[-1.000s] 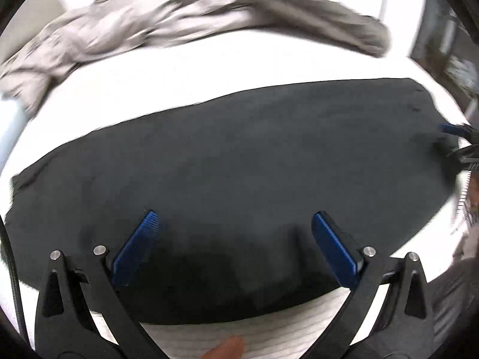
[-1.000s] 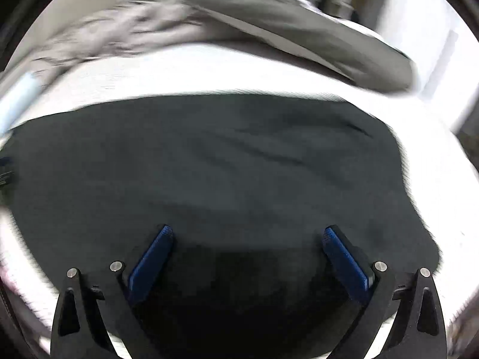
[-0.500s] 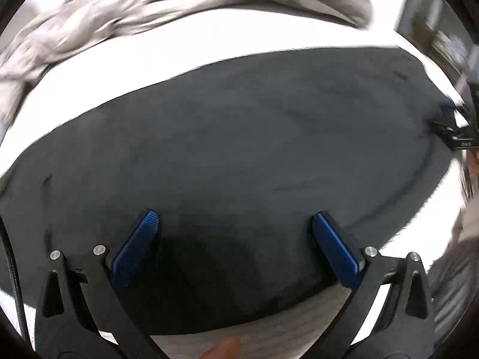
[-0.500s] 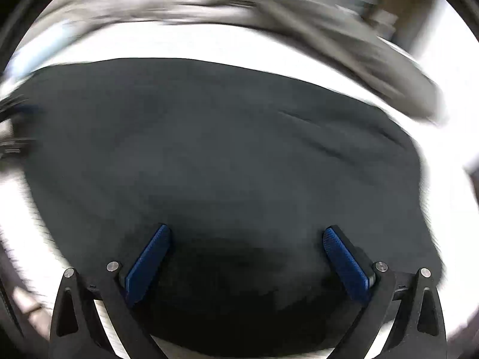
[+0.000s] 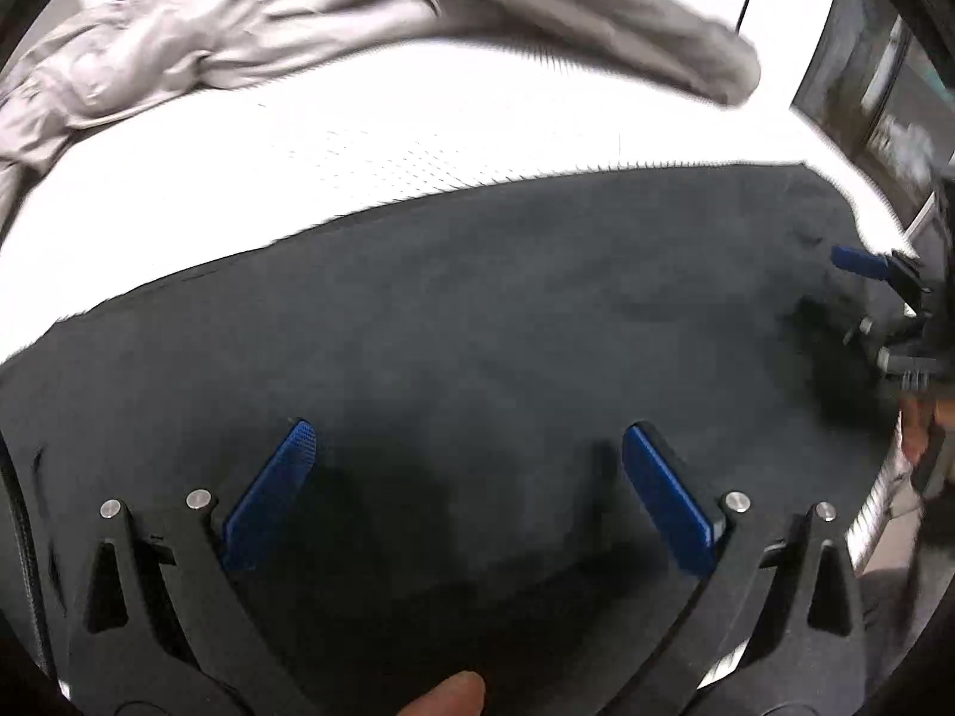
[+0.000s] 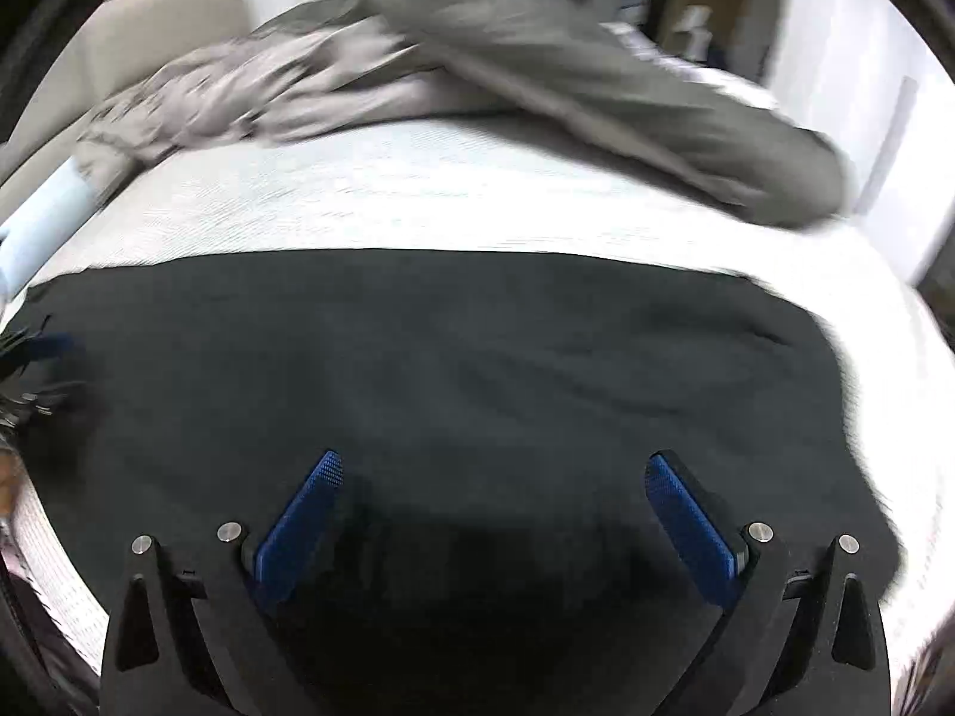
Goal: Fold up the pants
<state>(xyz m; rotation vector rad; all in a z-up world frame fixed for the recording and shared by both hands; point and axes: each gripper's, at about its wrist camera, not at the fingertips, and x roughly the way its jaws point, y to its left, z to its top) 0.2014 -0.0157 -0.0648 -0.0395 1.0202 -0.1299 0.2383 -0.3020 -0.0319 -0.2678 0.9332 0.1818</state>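
Left wrist view first: the left gripper (image 5: 465, 438) has its jaws spread wide with nothing between them, just hanging over the near part of the black pants (image 5: 477, 322). The pants lie flat across the white bed (image 5: 418, 137), running out to both sides of the jaws and well ahead of them. Both blue pads (image 5: 271, 495) sit over dark fabric, though I can't tell if they actually touch it. Far off to the right of the jaws you can see the right gripper (image 5: 883, 304) at the pants' edge, one blue pad showing; from here it's too blurry to say how open it is. Past the pants, beyond a strip of bare bed, there's a rumpled grey blanket (image 5: 298, 30). A fingertip (image 5: 447, 698) pokes in at the bottom edge, behind the jaws.

Right wrist view: the right gripper (image 6: 492, 468) is wide open too, gripping nothing, poised over the near edge of the pants (image 6: 447, 358). The fabric fills everything ahead of and beside the jaws, with a few soft wrinkles off to the right. Way out left of the jaws the left gripper (image 6: 36, 370) shows as a blur at the pants' edge. Further ahead is the bed (image 6: 388, 197), then the blanket (image 6: 537, 59) heaped across the far side.
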